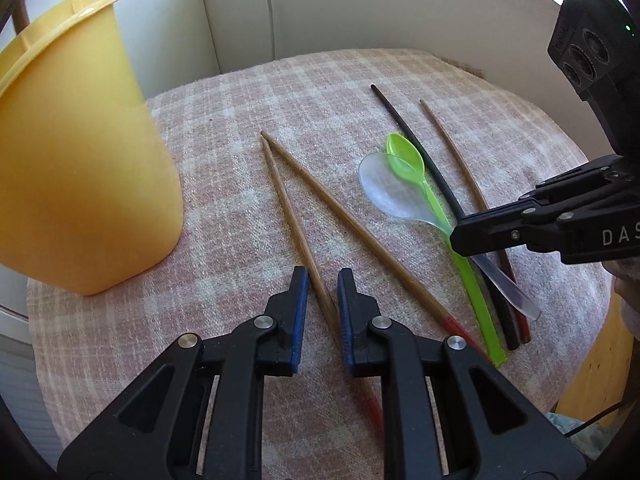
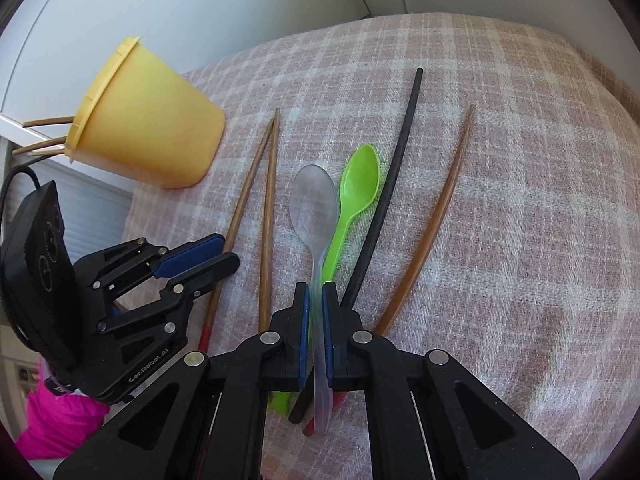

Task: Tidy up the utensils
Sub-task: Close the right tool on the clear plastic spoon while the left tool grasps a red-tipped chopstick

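My left gripper (image 1: 323, 276) stands open over the plaid cloth, its blue pads either side of a brown chopstick (image 1: 288, 208) with a small gap. A second brown chopstick (image 1: 352, 224) lies just right of it. My right gripper (image 2: 316, 286) is shut on the handle of the clear spoon (image 2: 314, 200), whose bowl rests on the cloth. Beside it lie a green spoon (image 2: 358, 184), a black chopstick (image 2: 396, 160) and a thin brown chopstick (image 2: 440, 208). The yellow cup (image 2: 152, 128) stands at the left with several chopsticks (image 2: 44, 136) in it.
A pink plaid cloth (image 1: 320, 88) covers the small round table. White walls (image 1: 360, 8) rise right behind it. The table edge drops off at the left and front. A bright pink item (image 2: 60, 420) lies below the table at the lower left.
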`<move>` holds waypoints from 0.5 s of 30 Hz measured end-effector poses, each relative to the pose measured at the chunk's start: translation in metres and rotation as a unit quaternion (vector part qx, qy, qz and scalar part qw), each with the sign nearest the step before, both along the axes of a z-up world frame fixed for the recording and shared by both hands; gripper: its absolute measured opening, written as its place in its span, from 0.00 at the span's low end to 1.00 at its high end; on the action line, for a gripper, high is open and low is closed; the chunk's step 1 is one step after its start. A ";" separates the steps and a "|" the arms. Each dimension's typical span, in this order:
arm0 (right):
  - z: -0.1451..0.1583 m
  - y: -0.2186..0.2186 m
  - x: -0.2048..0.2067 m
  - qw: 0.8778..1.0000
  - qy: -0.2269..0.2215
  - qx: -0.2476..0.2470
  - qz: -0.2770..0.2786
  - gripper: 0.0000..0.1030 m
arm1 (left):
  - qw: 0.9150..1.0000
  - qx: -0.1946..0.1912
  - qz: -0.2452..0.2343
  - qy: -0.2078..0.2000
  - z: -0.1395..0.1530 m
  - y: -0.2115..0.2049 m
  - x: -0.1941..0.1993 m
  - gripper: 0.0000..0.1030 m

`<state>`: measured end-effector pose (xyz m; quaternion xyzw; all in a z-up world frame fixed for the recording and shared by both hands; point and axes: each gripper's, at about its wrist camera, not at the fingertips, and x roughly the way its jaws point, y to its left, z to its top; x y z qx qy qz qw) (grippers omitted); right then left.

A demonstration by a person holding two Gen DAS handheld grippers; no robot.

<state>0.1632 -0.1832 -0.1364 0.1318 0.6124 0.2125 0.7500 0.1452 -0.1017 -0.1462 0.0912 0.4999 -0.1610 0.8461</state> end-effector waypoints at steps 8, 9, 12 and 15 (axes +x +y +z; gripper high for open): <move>0.002 -0.006 -0.009 1.000 -0.003 0.016 -0.017 0.04 | 1.000 -0.007 -0.014 -0.009 0.001 0.001 -0.006 0.04; 0.003 -0.009 -0.010 1.000 -0.005 0.020 -0.020 0.04 | 1.000 -0.015 -0.015 -0.004 0.002 0.002 -0.009 0.04; 0.007 -0.018 -0.016 0.999 -0.010 0.030 -0.025 0.04 | 1.000 -0.019 -0.021 0.007 0.004 0.010 -0.020 0.04; 0.009 -0.023 -0.021 0.999 -0.015 0.035 -0.029 0.05 | 0.999 -0.006 -0.037 0.026 0.004 0.012 -0.024 0.04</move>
